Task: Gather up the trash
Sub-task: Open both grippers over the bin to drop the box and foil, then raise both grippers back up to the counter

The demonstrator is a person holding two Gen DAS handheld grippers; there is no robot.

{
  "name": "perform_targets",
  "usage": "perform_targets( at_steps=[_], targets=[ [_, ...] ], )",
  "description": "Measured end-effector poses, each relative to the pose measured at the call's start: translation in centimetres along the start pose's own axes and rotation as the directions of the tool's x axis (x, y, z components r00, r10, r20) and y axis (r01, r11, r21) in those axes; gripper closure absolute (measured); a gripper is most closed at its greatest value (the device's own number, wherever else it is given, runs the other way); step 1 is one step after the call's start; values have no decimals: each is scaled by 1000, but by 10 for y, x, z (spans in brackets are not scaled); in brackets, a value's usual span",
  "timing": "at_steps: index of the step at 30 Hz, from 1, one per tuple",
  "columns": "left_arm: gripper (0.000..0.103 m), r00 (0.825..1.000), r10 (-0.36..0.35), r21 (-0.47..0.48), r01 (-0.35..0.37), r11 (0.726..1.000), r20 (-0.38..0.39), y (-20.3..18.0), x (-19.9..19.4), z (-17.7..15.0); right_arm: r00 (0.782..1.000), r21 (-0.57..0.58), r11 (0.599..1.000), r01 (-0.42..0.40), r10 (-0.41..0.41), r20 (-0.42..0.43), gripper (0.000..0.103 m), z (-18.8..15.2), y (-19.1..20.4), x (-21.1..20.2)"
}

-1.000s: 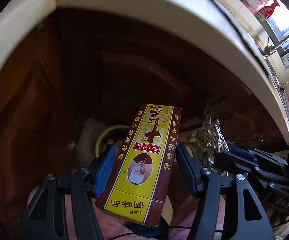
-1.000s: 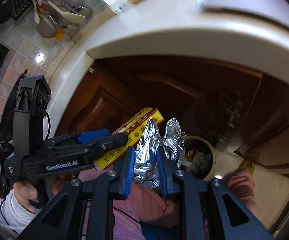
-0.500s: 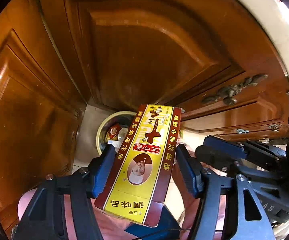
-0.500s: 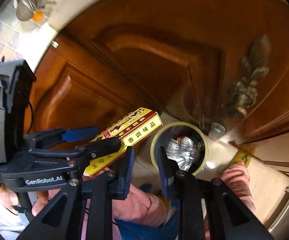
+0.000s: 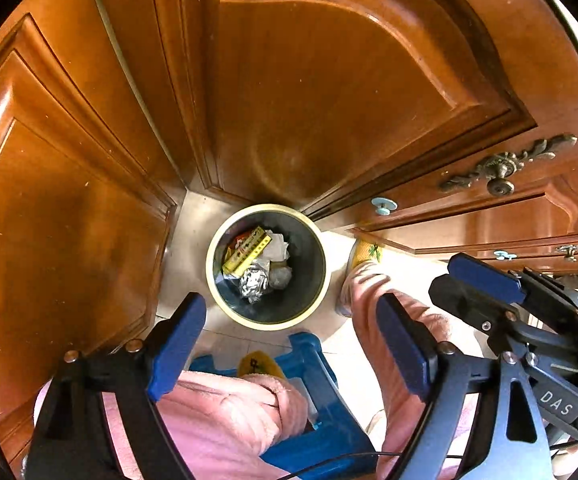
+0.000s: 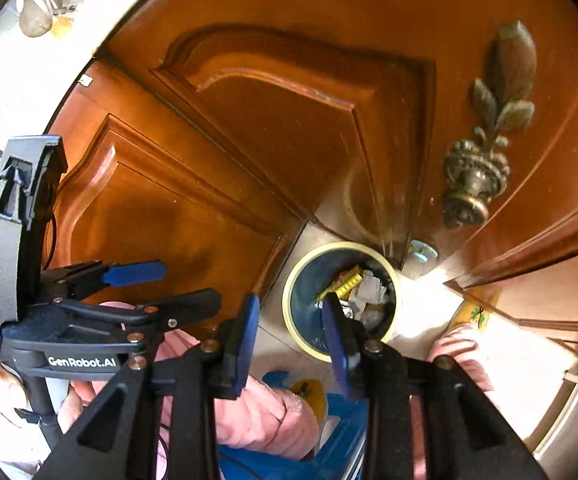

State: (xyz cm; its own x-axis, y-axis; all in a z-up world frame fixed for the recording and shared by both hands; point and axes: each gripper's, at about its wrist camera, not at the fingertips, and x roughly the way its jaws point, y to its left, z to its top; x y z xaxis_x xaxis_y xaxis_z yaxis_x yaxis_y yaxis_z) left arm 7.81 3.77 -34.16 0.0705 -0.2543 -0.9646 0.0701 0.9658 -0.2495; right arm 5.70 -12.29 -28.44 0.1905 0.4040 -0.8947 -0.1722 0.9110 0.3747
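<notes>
Wood cabinet doors (image 5: 329, 92) crowd bin (image 5: 267, 322); blue stool (image 5: 321, 420) below; both grippers' jaws just opened, seemingly empty.

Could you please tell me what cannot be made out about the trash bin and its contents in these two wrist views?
- Right wrist view: the foil ball is mostly hidden behind the right gripper fingers.
- Both views: print on the yellow box is too small to read.
- Left wrist view: the trash bin is seen from above; its outer wall is hidden by its rim.
- Left wrist view: the blue stool is partly covered by the pink trouser legs.
</notes>
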Motion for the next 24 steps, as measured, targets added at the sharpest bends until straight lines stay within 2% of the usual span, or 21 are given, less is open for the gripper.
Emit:
perform_targets(
  at_steps=[8, 12, 16, 20, 24],
  targets=[
    [17, 997, 18, 36, -21, 999, 73, -7, -28, -3, 999, -44, 999, 9, -7, 50, 70, 0, 13, -24],
    [17, 989, 20, 86, -33, 996, 143, -16, -55, -7, 996, -67, 998, 14, -8, 83, 70, 0, 19, -41],
    [17, 973, 2, 133, -33, 991, 231, -26, -86, -10, 992, -93, 995, 34, -23, 122, 70, -2, 29, -62],
    [17, 946, -18, 174, -40, 984, 323, -36, -120, -13, 987, -110, 992, 56, -39, 154, 70, -1, 41, -82],
    [17, 926, -41, 198, -37, 979, 376, -43, -150, -11, 982, -121, 991, 62, -39, 184, 70, 0, 53, -105]
  ],
)
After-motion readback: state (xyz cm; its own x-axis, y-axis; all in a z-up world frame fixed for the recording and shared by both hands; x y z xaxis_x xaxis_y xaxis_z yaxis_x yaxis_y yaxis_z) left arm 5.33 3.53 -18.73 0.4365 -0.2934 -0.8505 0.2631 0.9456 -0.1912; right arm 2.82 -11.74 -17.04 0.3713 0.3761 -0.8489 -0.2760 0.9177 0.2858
